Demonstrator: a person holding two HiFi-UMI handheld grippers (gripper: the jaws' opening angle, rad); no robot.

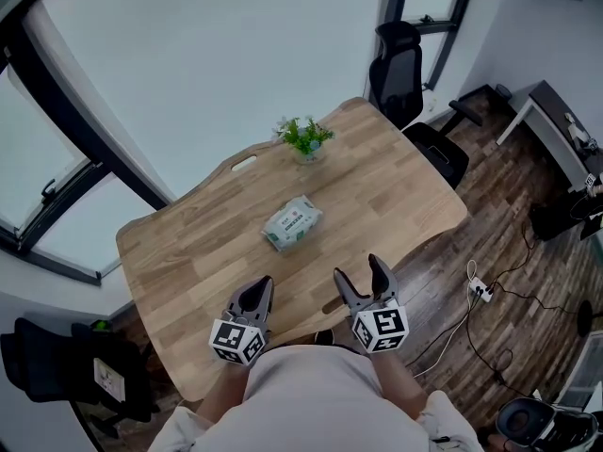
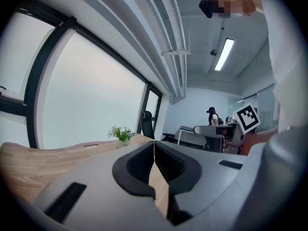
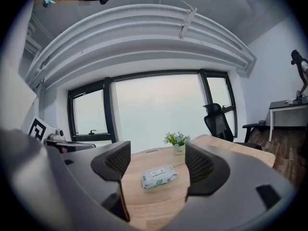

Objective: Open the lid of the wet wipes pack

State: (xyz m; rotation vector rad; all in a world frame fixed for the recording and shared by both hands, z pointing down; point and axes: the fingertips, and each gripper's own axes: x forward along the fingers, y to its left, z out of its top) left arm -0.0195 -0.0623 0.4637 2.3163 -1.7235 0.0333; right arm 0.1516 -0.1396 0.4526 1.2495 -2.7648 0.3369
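Position of the wet wipes pack (image 1: 293,223): flat on the wooden table (image 1: 179,252), on our side of the potted plant (image 1: 305,139) and a little apart from it, with its long axis oblique to the table edge. Both tools hang over the near edge, much farther from the plant than the pack is, and touch nothing. The left gripper (image 1: 257,290) is clenched, its ribbed pads meeting with nothing between them; the right gripper (image 1: 359,271) is released and empty, and the pack shows far off in the gap between its jaws. We judge the pack to be a light, soft film pouch that will dent under pressure and slide on the smooth wood. One tool should therefore pin the body down while the other lifts the stiffer flap on the top face by its free edge. We cannot make out that flap's hinge side or its lip at this range; only a pale green label shows. The left gripper view misses the pack entirely, and our own torso covers the table's near edge.
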